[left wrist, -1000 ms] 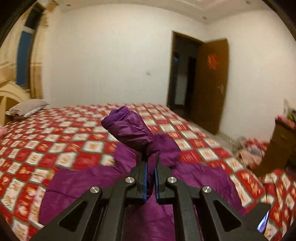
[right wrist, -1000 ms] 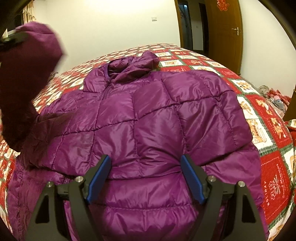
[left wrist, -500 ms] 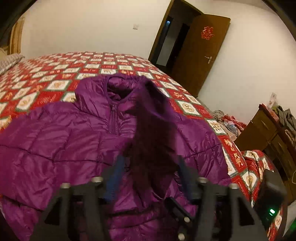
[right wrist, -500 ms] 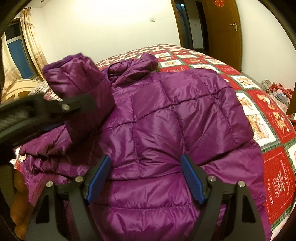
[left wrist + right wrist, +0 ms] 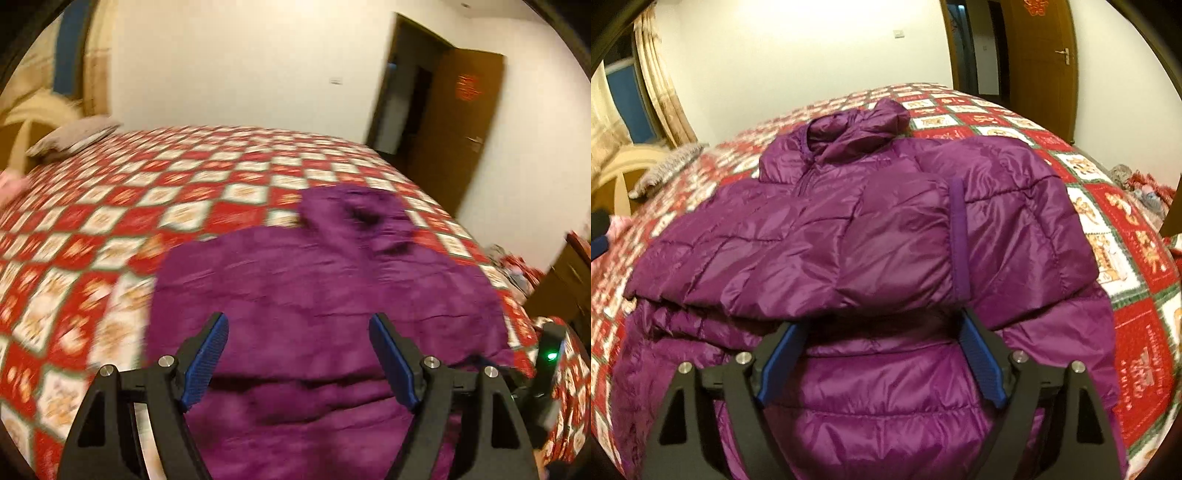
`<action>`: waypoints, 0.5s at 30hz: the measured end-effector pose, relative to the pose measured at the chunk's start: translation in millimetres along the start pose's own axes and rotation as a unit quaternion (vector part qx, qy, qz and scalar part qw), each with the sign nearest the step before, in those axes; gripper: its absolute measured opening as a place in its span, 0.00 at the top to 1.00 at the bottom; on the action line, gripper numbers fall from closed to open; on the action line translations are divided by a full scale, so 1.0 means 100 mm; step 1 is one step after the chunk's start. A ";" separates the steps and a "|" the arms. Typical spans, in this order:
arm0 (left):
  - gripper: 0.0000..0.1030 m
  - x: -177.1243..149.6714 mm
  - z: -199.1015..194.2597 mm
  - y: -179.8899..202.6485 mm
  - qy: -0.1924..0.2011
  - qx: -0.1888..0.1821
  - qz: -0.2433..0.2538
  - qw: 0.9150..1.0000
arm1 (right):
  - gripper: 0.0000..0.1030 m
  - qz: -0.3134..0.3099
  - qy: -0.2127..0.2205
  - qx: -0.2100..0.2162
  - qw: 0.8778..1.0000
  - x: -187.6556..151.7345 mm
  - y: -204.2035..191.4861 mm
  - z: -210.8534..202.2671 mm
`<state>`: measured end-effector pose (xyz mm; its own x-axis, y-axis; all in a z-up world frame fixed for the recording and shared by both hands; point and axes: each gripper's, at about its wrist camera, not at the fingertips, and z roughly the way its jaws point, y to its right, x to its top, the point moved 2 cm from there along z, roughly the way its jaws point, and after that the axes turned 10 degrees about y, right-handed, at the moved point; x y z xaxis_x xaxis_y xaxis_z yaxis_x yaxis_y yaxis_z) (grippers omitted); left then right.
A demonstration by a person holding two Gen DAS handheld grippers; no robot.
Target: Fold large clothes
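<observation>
**Purple jacket on the bed, both grippers empty**

A wide bed covered by a red-and-white checked quilt [image 5: 1115, 332] is seen, and the purple quilted puffer jacket [image 5: 894, 398] is spread flat on it, collar towards the far wall. One quilted sleeve [image 5: 827, 258] is laid across the jacket's chest, its darker ribbed cuff [image 5: 958, 236] ending right of the jacket's middle. A brown wooden door [image 5: 1041, 66] stands beyond the jacket's collar, and a grey pillow [image 5: 74, 136] is seen left of the jacket.

The left gripper [image 5: 299, 354] is held above the jacket's lower part, its blue-padded jaws spread wide, nothing between them. The right gripper [image 5: 879, 354] is likewise spread wide over the jacket's hem area just below the folded sleeve, gripping nothing.
</observation>
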<state>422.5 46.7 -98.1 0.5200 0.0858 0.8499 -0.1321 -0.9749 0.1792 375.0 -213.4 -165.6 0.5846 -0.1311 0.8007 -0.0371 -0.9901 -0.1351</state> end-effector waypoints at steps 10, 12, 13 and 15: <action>0.24 -0.29 -0.14 -1.10 -0.020 0.095 -0.063 0.993 | 0.30 -0.060 0.037 -0.015 0.997 0.12 0.02 -0.69; 0.24 -0.24 -0.14 -1.16 -0.016 0.095 -0.075 0.993 | 0.30 -0.039 0.052 -0.018 0.998 0.34 0.05 -0.63; 0.24 -0.20 -0.13 -1.15 -0.013 0.095 -0.075 0.992 | 0.32 -0.035 0.057 -0.016 0.998 0.46 0.02 -0.56; 0.24 -0.14 -0.13 -1.12 -0.010 0.101 -0.066 0.993 | 0.39 -0.050 0.056 -0.012 0.997 0.56 -0.07 -0.40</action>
<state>418.8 157.1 -123.5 0.5385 0.2124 0.8154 0.1082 -0.9771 0.1831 375.1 -215.8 -96.4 0.4927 -0.0343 0.8695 -0.0031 -0.9993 -0.0376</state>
